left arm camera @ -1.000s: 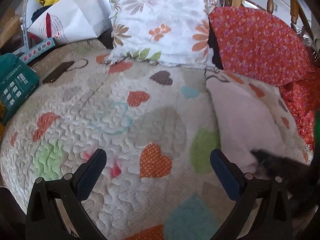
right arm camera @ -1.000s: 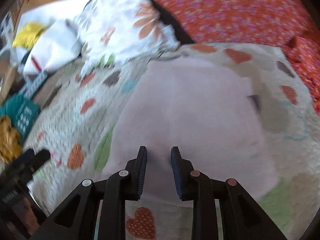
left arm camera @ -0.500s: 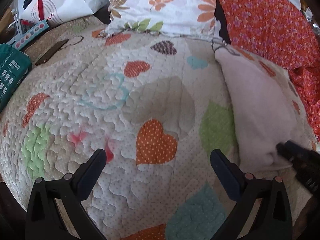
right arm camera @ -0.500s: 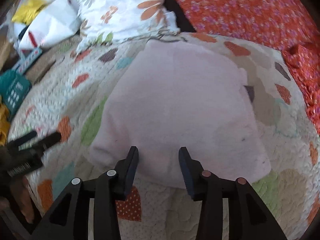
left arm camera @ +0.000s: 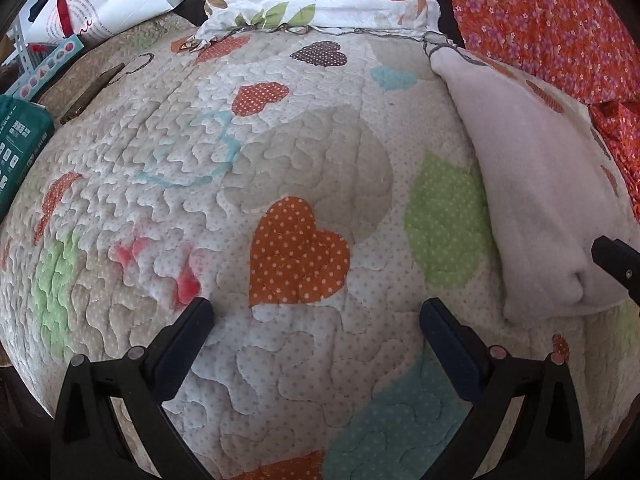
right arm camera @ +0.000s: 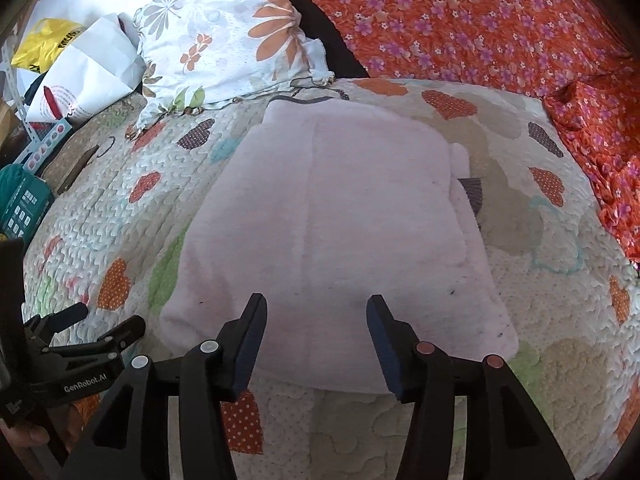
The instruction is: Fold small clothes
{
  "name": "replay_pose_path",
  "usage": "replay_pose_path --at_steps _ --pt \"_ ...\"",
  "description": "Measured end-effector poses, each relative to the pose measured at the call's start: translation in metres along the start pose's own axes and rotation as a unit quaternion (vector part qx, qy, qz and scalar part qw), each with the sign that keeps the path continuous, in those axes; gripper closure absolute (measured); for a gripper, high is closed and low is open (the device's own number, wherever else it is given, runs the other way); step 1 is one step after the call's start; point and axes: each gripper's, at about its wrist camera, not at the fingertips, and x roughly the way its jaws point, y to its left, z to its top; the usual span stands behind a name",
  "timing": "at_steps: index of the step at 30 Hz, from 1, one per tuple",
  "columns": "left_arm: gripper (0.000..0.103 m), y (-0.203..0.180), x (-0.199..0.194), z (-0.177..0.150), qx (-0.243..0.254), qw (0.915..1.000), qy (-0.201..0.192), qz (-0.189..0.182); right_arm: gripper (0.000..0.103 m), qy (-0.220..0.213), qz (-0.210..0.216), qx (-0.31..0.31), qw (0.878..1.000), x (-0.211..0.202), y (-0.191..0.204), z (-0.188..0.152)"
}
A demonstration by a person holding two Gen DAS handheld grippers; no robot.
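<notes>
Left wrist view: we are seeing the left gripper (left arm camera: 316,320) spread wide and empty over the quilt (left arm camera: 200,160), the pale pink garment (left arm camera: 532,184) lying folded toward its right edge. Right wrist view: the right gripper (right arm camera: 316,312), jaws just opening, is hovering released over the garment's near edge; only here its grey cuff (right arm camera: 472,192) is showing.

One folded pink garment (right arm camera: 340,216) lies on one quilt (left arm camera: 200,160). There is one floral pillow (right arm camera: 224,32), one white bag (right arm camera: 88,76) and one yellow bag (right arm camera: 44,44). Two grippers show, left (right arm camera: 106,322) and right (right arm camera: 316,336).
</notes>
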Motion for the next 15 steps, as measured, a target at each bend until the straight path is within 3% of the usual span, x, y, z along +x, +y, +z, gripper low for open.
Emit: replay_pose_path --at_steps 15 --pt "0.000 0.0011 0.0045 -0.0011 -0.005 1.0000 0.002 0.001 0.041 0.008 -0.008 0.007 1.000 0.0063 -0.0042 -0.0012"
